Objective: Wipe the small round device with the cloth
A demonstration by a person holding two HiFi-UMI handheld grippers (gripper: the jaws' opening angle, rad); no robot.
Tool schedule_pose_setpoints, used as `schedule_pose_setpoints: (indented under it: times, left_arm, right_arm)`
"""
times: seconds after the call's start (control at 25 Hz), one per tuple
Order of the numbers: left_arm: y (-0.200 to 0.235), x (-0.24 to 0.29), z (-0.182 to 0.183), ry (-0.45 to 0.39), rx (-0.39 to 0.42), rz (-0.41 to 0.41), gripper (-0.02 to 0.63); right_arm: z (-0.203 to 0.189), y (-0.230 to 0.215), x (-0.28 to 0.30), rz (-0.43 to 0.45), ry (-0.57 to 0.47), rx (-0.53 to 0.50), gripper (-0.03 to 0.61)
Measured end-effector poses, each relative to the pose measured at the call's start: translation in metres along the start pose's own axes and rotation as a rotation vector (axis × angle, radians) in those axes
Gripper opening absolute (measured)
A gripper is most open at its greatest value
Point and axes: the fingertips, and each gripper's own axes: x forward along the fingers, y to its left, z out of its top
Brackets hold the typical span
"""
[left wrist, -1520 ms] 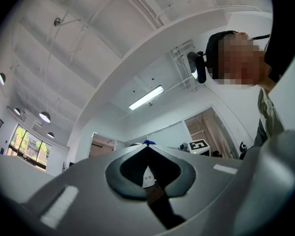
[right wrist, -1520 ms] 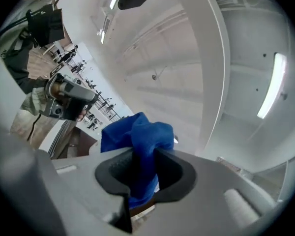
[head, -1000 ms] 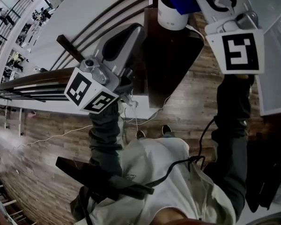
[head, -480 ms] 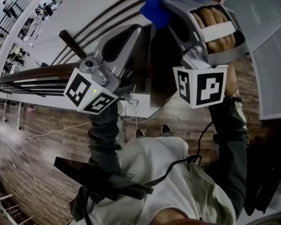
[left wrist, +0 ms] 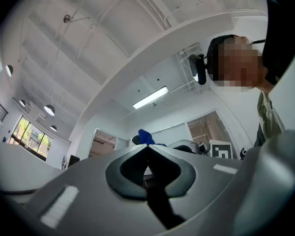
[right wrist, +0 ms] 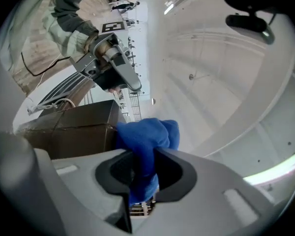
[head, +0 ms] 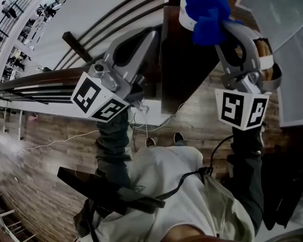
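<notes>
Head view: the small round device point(head: 186, 15) on the counter point(head: 179, 69) is mostly hidden under the blue cloth point(head: 207, 9) and cut off by the frame; half a second ago it was fully hidden.

Left gripper view: the left tool point(left wrist: 147, 147) is closed and empty.

Right gripper view: the right tool point(right wrist: 143, 154) is clamped on the cloth.

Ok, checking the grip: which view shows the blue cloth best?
The right gripper view: the blue cloth sits close, pinched between its jaws. Head view shows it bunched; left gripper view only a distant scrap.

text: none legible | numbers: none | square markers point(head: 100, 103): coded patterns only
</notes>
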Motion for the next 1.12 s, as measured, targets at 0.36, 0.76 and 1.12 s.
schedule_pose_setpoints:
  times: [0.36,0.76,1.12]
  left_arm:
    - [-0.012,0.001,-0.037,0.023,-0.048,0.016,0.003]
    - [-0.032,-0.014,-0.045,0.029,-0.057,0.082,0.003]
    - [-0.022,-0.009,-0.041,0.02,-0.05,0.111,0.003]
  right_arm:
    - [-0.043,-0.015,-0.064,-0.259,-0.329,0.95,0.083]
    - [-0.01,0.004,-0.085,-0.222,-0.334,0.969,0.083]
    - [-0.012,0.007,-0.07,-0.181,-0.33,0.957,0.081]
